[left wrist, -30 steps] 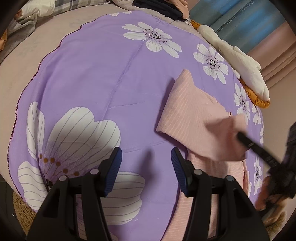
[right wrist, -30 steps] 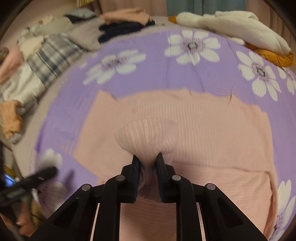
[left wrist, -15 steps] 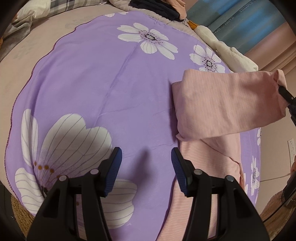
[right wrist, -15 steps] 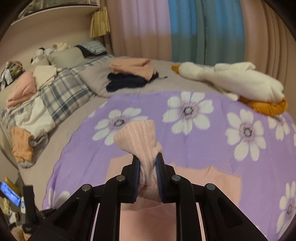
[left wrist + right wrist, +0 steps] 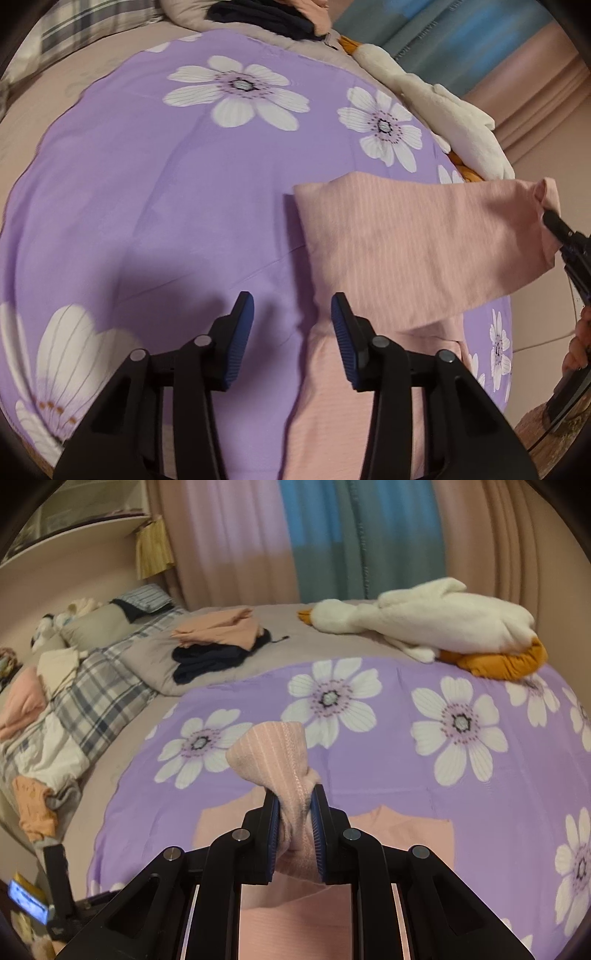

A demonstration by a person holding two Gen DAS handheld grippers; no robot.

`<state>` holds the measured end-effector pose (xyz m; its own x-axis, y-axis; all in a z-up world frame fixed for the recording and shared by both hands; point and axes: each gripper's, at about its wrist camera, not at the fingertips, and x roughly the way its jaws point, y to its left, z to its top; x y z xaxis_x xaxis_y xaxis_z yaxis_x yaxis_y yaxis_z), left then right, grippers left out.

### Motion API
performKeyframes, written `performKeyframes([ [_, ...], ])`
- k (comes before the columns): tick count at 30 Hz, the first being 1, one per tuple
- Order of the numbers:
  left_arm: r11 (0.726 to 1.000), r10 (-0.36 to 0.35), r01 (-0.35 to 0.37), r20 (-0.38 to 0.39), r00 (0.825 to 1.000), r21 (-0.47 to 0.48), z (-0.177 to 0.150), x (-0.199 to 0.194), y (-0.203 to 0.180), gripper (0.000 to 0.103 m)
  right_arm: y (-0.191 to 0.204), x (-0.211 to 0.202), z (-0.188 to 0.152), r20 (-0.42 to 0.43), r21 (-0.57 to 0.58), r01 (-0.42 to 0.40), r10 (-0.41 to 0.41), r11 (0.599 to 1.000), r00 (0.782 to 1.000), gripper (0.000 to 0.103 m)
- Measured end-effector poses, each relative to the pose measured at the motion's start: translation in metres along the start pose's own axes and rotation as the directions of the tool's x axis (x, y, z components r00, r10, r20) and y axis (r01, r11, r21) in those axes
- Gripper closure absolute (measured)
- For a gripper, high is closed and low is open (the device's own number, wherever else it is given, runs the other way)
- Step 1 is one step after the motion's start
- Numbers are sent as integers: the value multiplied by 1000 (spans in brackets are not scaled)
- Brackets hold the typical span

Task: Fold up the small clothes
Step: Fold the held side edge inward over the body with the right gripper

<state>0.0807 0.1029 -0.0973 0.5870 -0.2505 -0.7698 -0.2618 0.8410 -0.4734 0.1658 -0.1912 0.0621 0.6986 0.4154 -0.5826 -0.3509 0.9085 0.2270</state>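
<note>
Bedding fills both views: a smooth purple sheet (image 5: 155,206) printed with big white daisies is spread over a beige bed, and its weave looks flat and faintly creased. Beyond it hang pleated pink and blue curtains (image 5: 332,535). A plaid quilt (image 5: 92,701) and a stack of folded clothes (image 5: 218,635), peach over navy, lie near the pillows, and a fuzzy white plush goose (image 5: 436,616) with an orange bill rests along the far edge.

On the sheet lies the pink ribbed garment (image 5: 406,240), a soft knit with fine pale stripes. One rectangular section is lifted off the sheet and stretched taut towards the right gripper (image 5: 295,812), whose blue ridged pads are clenched on a bunched, seamed corner of it. The lower part trails flat on the sheet.

The left gripper (image 5: 291,314) hovers just over the garment's left edge, its jaws having just been closing, with only the cloth's border beneath them and nothing pinched.
</note>
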Motion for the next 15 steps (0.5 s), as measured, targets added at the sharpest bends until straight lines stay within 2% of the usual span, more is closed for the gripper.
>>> performKeyframes([
  [8, 997, 10, -8, -26, 1000, 76, 25, 34, -32, 78, -27, 7, -7, -25, 53, 14, -13, 999, 1000, 85],
  [15, 995, 26, -21, -59, 998, 96, 34, 59, -43, 82, -49, 14, -14, -47, 95, 37, -33, 995, 998, 85],
])
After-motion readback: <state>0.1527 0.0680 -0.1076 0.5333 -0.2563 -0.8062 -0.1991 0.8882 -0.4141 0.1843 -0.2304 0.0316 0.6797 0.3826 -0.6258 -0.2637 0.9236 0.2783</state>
